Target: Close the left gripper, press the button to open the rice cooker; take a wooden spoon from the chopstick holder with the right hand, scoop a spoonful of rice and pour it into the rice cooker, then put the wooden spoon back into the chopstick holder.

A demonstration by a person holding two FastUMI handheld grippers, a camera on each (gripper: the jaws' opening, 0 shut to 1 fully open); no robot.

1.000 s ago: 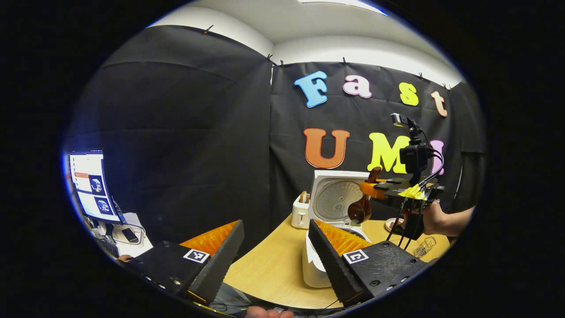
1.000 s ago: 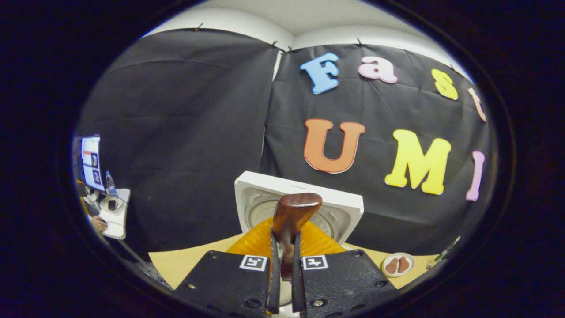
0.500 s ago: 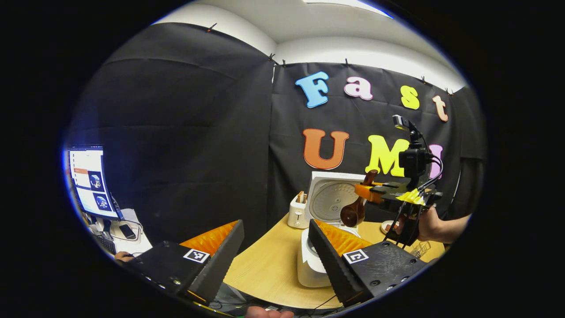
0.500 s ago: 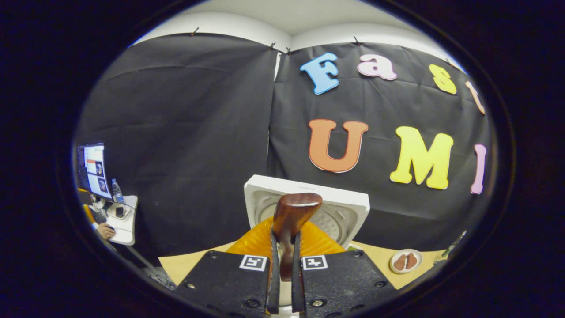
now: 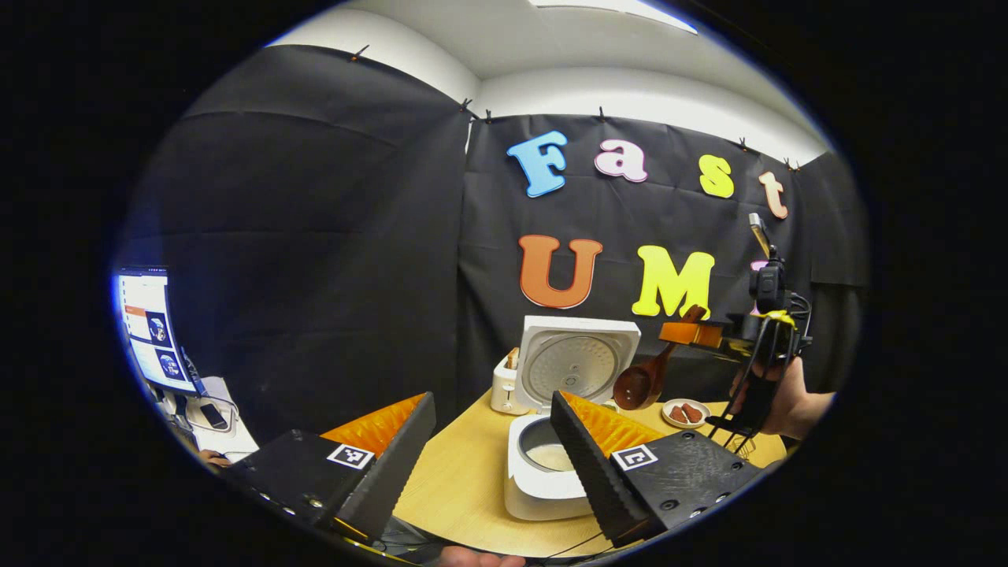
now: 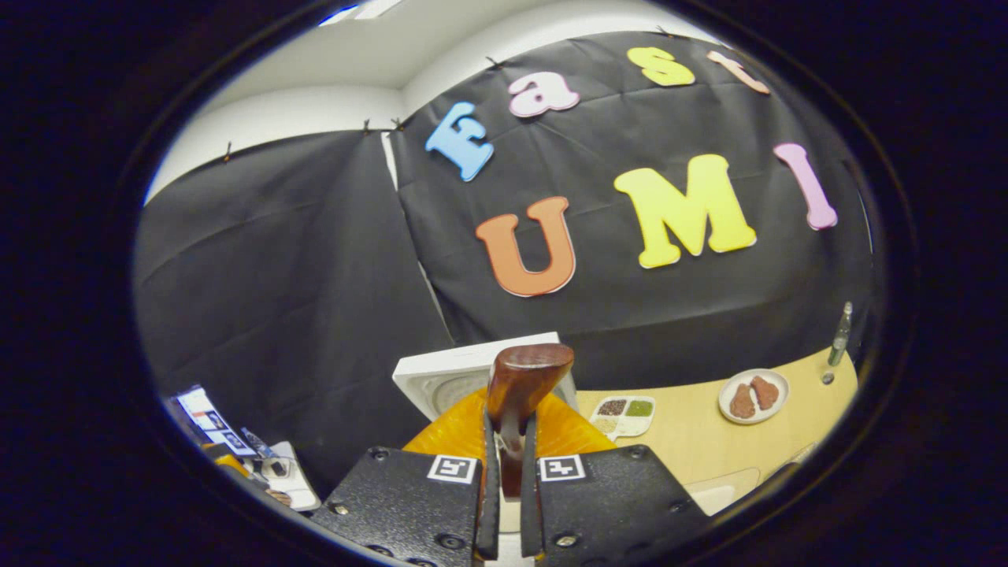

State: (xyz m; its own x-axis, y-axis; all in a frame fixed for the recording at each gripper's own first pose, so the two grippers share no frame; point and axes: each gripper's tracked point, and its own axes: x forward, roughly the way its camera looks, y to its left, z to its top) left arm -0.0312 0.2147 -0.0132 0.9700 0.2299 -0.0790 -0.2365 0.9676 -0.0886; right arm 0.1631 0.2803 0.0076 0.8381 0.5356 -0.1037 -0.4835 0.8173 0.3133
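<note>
In the left gripper view the white rice cooker (image 5: 543,480) stands on the wooden table with its lid (image 5: 579,362) raised and rice in the pot. My left gripper (image 5: 492,445) is open just in front of it, holding nothing. To the cooker's right, a hand holds my right gripper (image 5: 697,333), shut on the handle of a dark wooden spoon (image 5: 639,383); the spoon's bowl hangs above the table beside the lid. In the right gripper view my right gripper (image 6: 510,472) pinches the spoon handle (image 6: 521,376), whose end sticks up before the lid (image 6: 449,378).
A white toaster (image 5: 504,384) stands left of the cooker. A small plate (image 5: 685,412) with brown pieces lies to its right, plate (image 6: 752,394), near a divided tray of grains (image 6: 622,413) and a metal post (image 6: 839,339). A monitor (image 5: 146,331) sits far left.
My right gripper, with the spoon in it, has swung right, away from over the pot, and has rolled. The pot with rice now shows. My left gripper stays open.
</note>
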